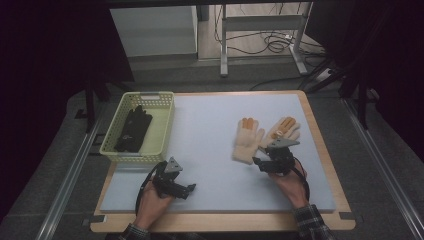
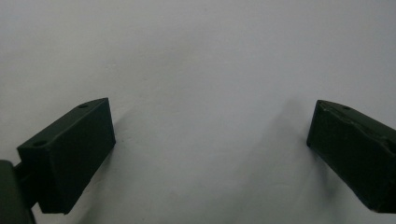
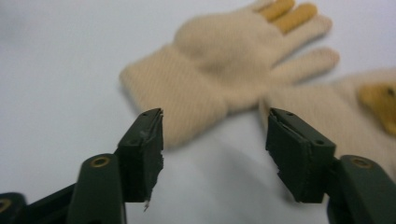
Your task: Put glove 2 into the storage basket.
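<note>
Two cream knit gloves with orange fingertips lie on the pale mat: one (image 1: 247,140) (image 3: 219,70) at centre right, the other (image 1: 282,130) (image 3: 336,112) just right of it. My right gripper (image 1: 260,164) (image 3: 215,135) is open, its jaws just short of the first glove's cuff, nothing between them. Near the mat's front left, my left gripper (image 1: 189,190) (image 2: 210,135) stands open low over bare mat. A pair of black gloves (image 1: 133,129) lies in the yellow basket (image 1: 111,145).
The basket sits at the mat's left edge, beyond my left hand. The mat (image 1: 210,125) rests on a wooden board (image 1: 325,150). Metal rails run along both sides; a table frame and cables stand on the floor behind.
</note>
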Motion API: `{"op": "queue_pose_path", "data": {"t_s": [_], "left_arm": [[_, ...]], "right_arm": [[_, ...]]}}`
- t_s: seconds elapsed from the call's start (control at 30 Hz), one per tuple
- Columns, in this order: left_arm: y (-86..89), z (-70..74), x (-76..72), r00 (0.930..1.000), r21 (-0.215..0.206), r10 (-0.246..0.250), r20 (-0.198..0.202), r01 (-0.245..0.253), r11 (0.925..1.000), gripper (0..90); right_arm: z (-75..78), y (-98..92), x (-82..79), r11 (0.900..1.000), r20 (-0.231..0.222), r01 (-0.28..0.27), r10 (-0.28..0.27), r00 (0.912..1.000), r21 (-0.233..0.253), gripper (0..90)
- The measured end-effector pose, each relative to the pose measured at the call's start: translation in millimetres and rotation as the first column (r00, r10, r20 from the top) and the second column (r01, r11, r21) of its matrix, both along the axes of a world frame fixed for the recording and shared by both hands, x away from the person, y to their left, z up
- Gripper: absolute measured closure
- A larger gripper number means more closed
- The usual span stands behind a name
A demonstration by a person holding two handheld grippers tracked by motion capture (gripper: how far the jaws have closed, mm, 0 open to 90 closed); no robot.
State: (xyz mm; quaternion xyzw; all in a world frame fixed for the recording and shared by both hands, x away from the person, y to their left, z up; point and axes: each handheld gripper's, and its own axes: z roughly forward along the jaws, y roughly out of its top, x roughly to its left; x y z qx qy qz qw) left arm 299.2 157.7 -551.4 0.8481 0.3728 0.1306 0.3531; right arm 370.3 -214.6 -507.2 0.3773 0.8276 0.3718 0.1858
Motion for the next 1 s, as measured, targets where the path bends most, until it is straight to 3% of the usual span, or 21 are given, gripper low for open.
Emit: {"op": "queue_pose_path", "data": {"t_s": [0.1,0.23,0.43,0.5,0.67,0.8,0.83,1.0], "left_arm": [[0.0,0.0,0.0,1.0000,0.000,0.000,0.000,0.000,1.0000,1.1],[0.0,-0.1,0.0,1.0000,0.000,0.000,0.000,0.000,1.0000,1.0],[0.0,-0.1,0.0,1.0000,0.000,0.000,0.000,0.000,1.0000,1.1],[0.0,-0.1,0.0,1.0000,0.000,0.000,0.001,0.000,1.0000,1.1],[0.0,-0.1,0.0,1.0000,-0.001,0.000,0.000,0.000,1.0000,1.1],[0.0,-0.1,0.0,1.0000,0.000,0.000,0.000,0.000,1.0000,1.1],[0.0,-0.1,0.0,1.0000,0.000,0.000,0.000,0.000,1.0000,1.1],[0.0,-0.1,0.0,1.0000,0.000,0.000,0.000,0.000,1.0000,1.1]], "right_arm": [[3.2,11.5,20.1,1.000,0.005,0.000,0.000,1.0000,0.009,42.5],[3.3,21.4,35.4,1.000,0.007,0.001,-0.001,1.0000,0.004,42.6],[-3.5,43.3,70.0,0.999,0.012,0.015,-0.014,0.9998,-0.047,32.2],[-6.8,47.2,76.2,0.999,0.001,0.011,-0.011,0.9999,-0.049,26.5],[-15.1,54.1,84.7,0.998,-0.026,0.000,-0.001,0.9997,-0.060,25.2],[-20.9,55.6,84.8,0.999,-0.042,-0.023,0.022,0.9989,-0.046,40.2],[-20.3,56.5,82.5,0.999,-0.039,-0.030,0.028,0.9988,-0.046,47.6],[-17.1,58.5,78.7,0.999,-0.056,-0.027,0.025,0.9981,-0.042,57.1]]}}
